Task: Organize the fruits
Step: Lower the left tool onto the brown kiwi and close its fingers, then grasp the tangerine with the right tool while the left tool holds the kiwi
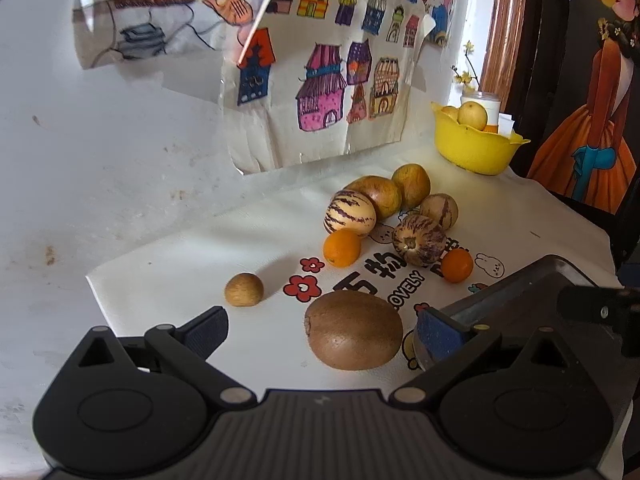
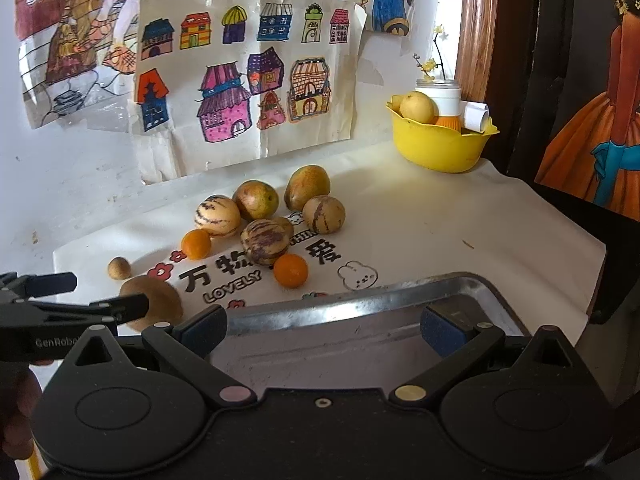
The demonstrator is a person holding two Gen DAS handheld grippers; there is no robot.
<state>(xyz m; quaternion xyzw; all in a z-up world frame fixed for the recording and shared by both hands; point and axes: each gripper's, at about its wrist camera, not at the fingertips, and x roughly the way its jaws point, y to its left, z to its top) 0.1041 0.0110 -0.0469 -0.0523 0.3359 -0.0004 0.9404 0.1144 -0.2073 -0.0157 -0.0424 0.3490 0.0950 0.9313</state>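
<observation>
A brown kiwi (image 1: 354, 330) lies on the white cloth between the open fingers of my left gripper (image 1: 324, 334), not gripped; it also shows in the right wrist view (image 2: 158, 294). Beyond it lie a small brown round fruit (image 1: 244, 289), two oranges (image 1: 342, 248) (image 1: 457, 265), striped melons (image 1: 350, 213) (image 1: 418, 239) and brownish fruits (image 1: 412, 185). My right gripper (image 2: 324, 330) is open and empty, hovering over a metal tray (image 2: 360, 332). The left gripper (image 2: 92, 296) shows at the left of the right wrist view.
A yellow bowl (image 1: 476, 148) with yellow fruit and a white jar stands at the back right, and also shows in the right wrist view (image 2: 438, 146). Children's drawings (image 1: 320, 80) hang on the wall behind. The cloth's edge drops off at the right.
</observation>
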